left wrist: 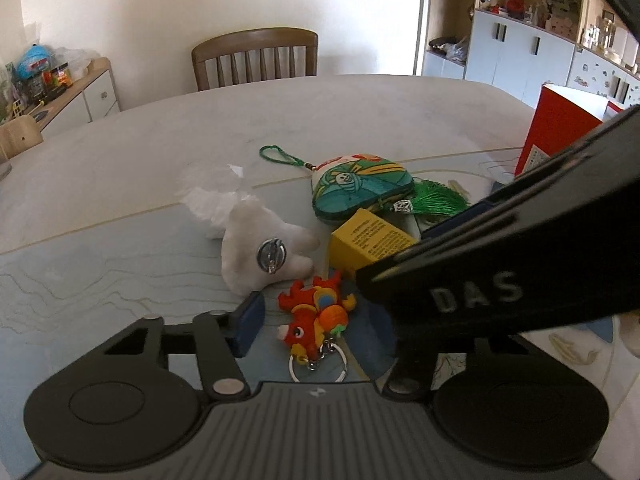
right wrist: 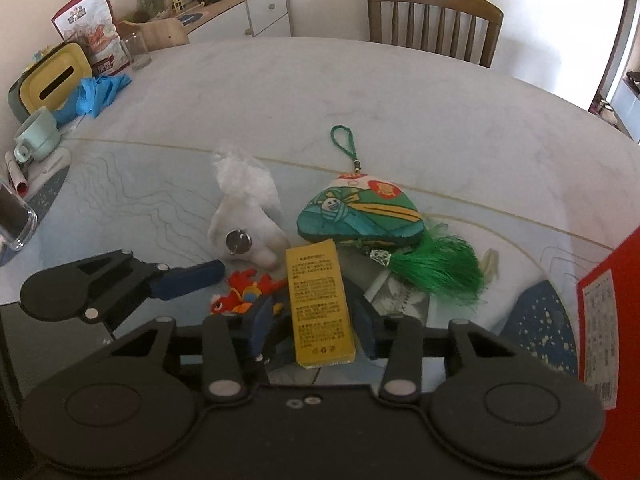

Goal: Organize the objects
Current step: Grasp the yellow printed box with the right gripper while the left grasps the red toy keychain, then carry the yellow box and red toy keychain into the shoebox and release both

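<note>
A small yellow box (right wrist: 320, 300) lies on the table between my right gripper's (right wrist: 316, 324) spread blue fingers (right wrist: 262, 320); they flank it with a gap on each side. It also shows in the left wrist view (left wrist: 370, 242). A red and orange keychain toy (left wrist: 316, 316) lies between my left gripper's (left wrist: 320, 320) fingers; only the left finger (left wrist: 250, 326) shows, the right is hidden behind the right gripper's body (left wrist: 500, 264). A white plush (right wrist: 248, 216) and a green sachet with tassel (right wrist: 360, 216) lie beyond.
A red box (right wrist: 608, 320) stands at the right edge. At the far left are a mint cup (right wrist: 36, 132), a yellow tissue box (right wrist: 52, 80), a blue cloth (right wrist: 96, 92) and a glass (right wrist: 136, 52). A wooden chair (right wrist: 436, 20) stands behind the table.
</note>
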A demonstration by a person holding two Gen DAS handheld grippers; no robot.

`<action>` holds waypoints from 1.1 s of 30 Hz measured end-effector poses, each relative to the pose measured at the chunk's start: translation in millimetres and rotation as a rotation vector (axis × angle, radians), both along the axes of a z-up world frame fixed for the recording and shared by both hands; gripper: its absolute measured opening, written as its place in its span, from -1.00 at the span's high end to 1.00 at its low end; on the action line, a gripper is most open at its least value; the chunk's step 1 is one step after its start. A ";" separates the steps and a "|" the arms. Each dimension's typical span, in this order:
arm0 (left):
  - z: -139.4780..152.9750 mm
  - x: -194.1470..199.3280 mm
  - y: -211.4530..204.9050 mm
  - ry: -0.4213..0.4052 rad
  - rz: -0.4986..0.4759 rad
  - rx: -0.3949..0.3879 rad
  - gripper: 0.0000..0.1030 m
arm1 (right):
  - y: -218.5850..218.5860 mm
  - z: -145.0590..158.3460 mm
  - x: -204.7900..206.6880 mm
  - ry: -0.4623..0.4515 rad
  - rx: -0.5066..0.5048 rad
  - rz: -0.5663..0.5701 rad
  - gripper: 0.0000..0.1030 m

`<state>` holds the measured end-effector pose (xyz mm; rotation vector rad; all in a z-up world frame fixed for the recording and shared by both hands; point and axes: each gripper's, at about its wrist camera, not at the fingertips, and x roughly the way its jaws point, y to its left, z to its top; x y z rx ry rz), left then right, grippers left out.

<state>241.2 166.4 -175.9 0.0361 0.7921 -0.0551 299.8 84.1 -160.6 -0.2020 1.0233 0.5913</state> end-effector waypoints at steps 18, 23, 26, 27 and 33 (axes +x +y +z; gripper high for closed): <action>7.0 -18.2 0.5 0.032 0.004 -0.015 0.27 | 4.6 -5.9 -0.4 0.011 -0.030 0.059 0.45; 12.2 -26.3 -0.6 0.041 0.001 -0.021 0.27 | -4.2 2.3 -12.5 0.015 0.005 0.058 0.46; 18.0 -31.7 -2.3 0.041 -0.008 -0.027 0.27 | -13.0 9.0 -18.4 0.016 0.031 0.044 0.46; 20.1 -33.9 -3.5 0.041 -0.013 -0.030 0.27 | -16.7 12.0 -20.8 0.014 0.040 0.035 0.46; 35.9 -46.5 -13.1 0.036 -0.037 -0.034 0.27 | -40.2 30.5 -35.1 -0.020 0.077 -0.011 0.45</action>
